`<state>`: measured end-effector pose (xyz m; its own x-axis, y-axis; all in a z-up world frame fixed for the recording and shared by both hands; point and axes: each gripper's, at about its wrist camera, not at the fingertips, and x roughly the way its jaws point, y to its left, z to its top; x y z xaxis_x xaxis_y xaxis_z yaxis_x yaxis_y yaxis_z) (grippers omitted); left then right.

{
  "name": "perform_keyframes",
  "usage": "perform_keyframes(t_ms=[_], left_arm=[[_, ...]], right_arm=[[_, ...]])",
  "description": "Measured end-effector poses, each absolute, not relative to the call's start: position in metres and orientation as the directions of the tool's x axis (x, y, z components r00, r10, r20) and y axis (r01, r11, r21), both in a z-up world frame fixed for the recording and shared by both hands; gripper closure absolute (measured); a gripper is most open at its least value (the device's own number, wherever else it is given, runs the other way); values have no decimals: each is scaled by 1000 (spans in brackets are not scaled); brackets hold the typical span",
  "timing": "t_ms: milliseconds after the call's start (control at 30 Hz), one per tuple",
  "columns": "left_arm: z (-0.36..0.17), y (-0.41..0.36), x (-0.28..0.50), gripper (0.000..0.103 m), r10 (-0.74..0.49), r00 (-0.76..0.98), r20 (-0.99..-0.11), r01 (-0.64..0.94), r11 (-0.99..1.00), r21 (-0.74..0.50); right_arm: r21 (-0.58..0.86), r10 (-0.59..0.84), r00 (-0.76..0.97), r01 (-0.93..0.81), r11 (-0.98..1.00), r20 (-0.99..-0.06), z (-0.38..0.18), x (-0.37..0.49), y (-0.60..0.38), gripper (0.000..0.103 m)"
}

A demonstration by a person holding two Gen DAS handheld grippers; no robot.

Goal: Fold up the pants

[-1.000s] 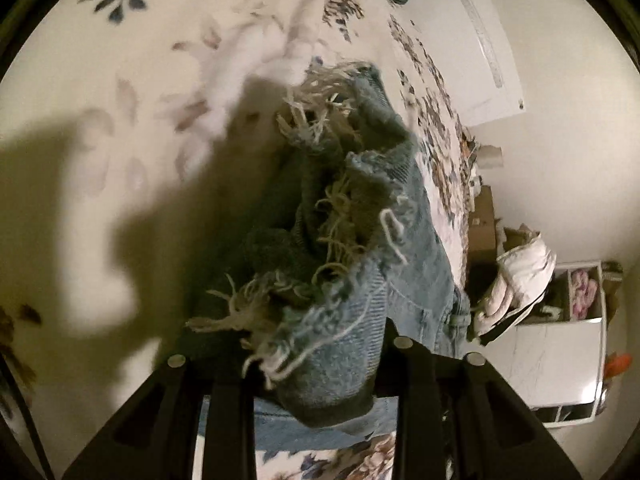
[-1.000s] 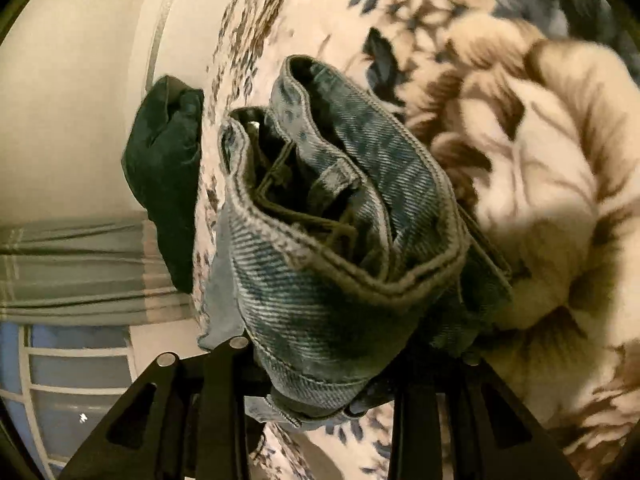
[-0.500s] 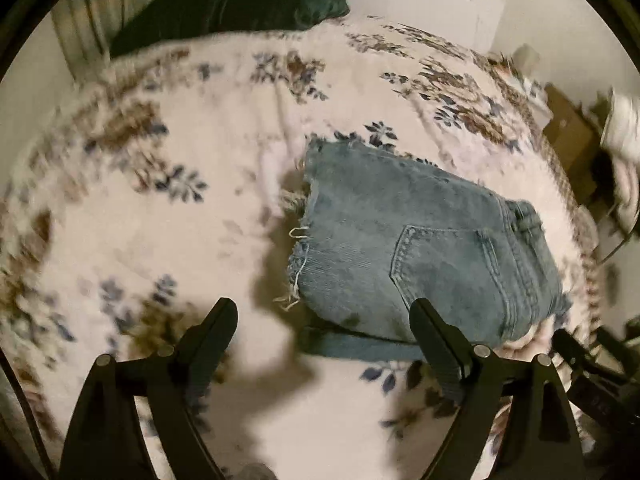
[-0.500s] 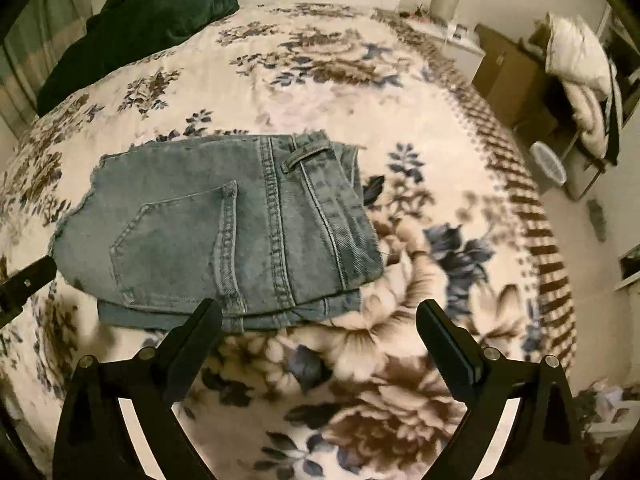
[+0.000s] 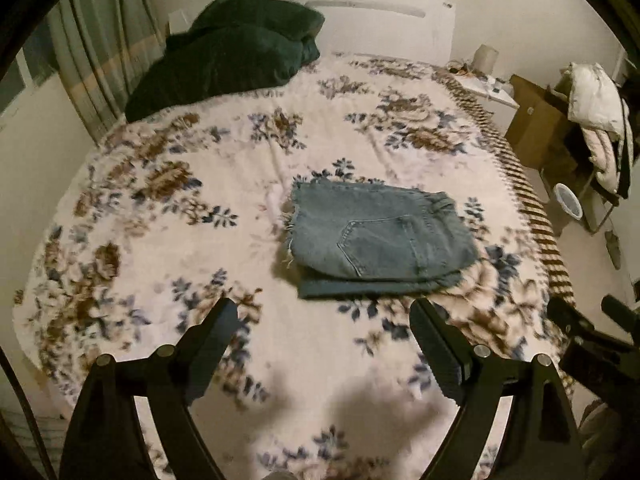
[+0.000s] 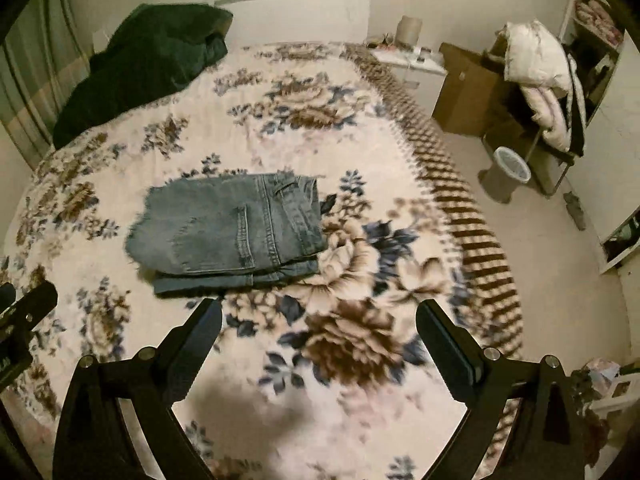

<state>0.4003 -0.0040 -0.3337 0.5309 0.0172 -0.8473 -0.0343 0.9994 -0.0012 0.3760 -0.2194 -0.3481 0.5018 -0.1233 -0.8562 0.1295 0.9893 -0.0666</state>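
Note:
The blue denim pants lie folded flat on the floral bedspread, back pocket up, frayed hem to the left. They also show in the right wrist view. My left gripper is open and empty, held above the bed, back from the near edge of the pants. My right gripper is open and empty, back from the pants and to their right. The right gripper's body shows at the right edge of the left wrist view.
A dark green pillow lies at the head of the bed by the white headboard. Curtains hang at the left. Right of the bed are a nightstand, a cardboard box, a bin and a rack with white bedding.
Both grippers let go of the pants, opened and pulled back and up. The pants now lie folded on the bed and much more of the room is in view.

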Motion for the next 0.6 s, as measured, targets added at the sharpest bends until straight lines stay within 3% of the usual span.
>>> perform_keyframes(t_ms=[267,600], left_arm=[[-219,3,302,15,24,603,-797,-59,998,-15],[-117,21,218,15,21,660,-751,-53,998,-18]], right_arm=[[-66,-131,588,131,989,-798,-209,257,-219,4],[-38,-100,663,107,994,-742,-61,126,-199,3]])
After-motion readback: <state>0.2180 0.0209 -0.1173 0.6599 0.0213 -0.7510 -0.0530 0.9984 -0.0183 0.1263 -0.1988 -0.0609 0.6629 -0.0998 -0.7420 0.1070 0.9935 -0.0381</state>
